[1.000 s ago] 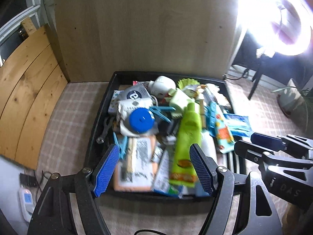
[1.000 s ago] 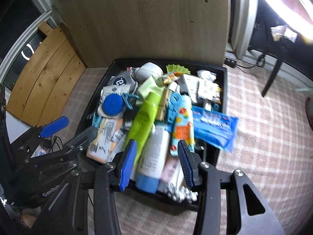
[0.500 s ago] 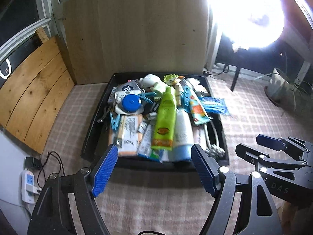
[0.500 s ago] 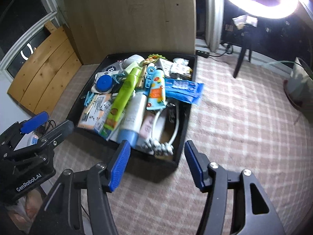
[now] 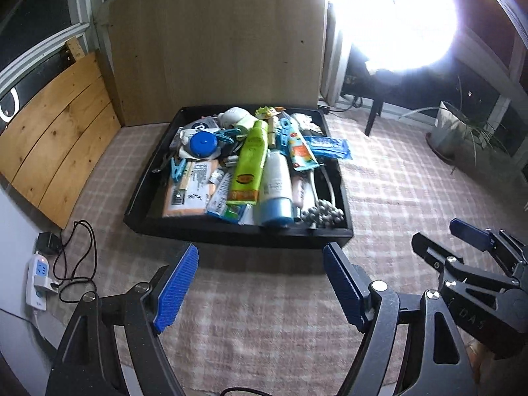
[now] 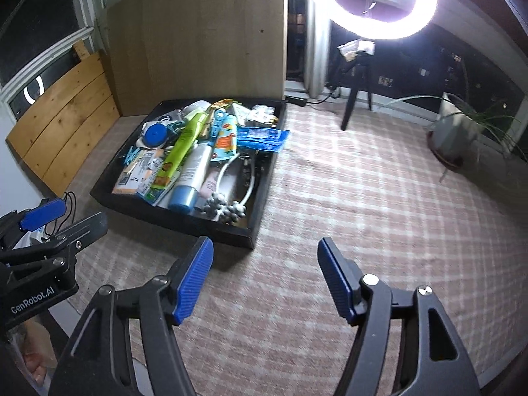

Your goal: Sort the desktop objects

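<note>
A black tray (image 5: pixel 231 232) (image 6: pixel 171 217) sits on the checked cloth, heaped with small items: a green tube (image 5: pixel 250 161) (image 6: pixel 180 147), a white bottle with a blue cap (image 5: pixel 276 191) (image 6: pixel 189 178), a round blue lid (image 5: pixel 203 143) (image 6: pixel 155 134), a blue packet (image 5: pixel 328 147) (image 6: pixel 264 138), grey beads (image 5: pixel 321 214) (image 6: pixel 224 209). My left gripper (image 5: pixel 260 288) is open and empty, hovering well short of the tray's near rim. My right gripper (image 6: pixel 264 280) is open and empty, near the tray's right front corner. Each gripper shows in the other's view (image 5: pixel 462 247) (image 6: pixel 49 224).
A wooden board (image 5: pixel 214 49) stands behind the tray, and a pine panel (image 5: pixel 56 138) leans at left. A power strip with cables (image 5: pixel 39 280) lies at the left edge. A ring light on a stand (image 6: pixel 379 3) and a potted plant (image 6: pixel 462 128) are at right.
Both grippers have drawn back and up from over the tray, which now looks smaller and farther. The right gripper's jaws have opened wider. Nothing was picked up.
</note>
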### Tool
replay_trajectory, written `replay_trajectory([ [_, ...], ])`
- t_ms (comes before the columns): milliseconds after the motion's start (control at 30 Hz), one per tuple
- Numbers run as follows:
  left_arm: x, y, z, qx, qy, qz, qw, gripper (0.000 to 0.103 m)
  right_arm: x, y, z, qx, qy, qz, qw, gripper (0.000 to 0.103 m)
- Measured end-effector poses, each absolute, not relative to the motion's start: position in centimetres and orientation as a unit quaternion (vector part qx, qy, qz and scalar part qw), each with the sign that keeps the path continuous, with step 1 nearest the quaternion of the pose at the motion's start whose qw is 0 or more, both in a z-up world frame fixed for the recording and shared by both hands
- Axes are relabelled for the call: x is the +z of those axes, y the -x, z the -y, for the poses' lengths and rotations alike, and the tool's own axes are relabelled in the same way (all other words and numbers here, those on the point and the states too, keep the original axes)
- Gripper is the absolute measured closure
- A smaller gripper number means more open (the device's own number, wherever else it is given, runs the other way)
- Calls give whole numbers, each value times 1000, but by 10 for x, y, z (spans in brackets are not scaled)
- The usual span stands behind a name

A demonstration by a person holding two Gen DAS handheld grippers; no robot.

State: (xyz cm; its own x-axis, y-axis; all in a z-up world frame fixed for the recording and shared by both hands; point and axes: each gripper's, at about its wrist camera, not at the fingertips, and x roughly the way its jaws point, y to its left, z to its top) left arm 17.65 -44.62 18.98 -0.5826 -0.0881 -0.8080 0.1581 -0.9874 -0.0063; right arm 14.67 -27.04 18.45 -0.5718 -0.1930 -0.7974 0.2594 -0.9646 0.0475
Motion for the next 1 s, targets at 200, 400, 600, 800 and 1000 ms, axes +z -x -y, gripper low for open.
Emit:
replay_trajectory([
  [200,185,-181,412,-888,-459,-25,35,26,186,-161,243,-892,-441,-27,97,37],
  [400,188,-179,366,-891,-454,0,1,26,193,-169,210,-901,-430,-21,60,37],
  [600,190,-173,333,-893,-450,11,-16,26,197,-174,175,-906,-423,-12,33,37],
  [800,189,-167,306,-890,-455,9,-27,26,193,-174,146,-904,-426,-7,20,37],
  [1000,189,-164,276,-887,-460,15,-35,26,192,-174,119,-905,-426,-1,15,37],
])
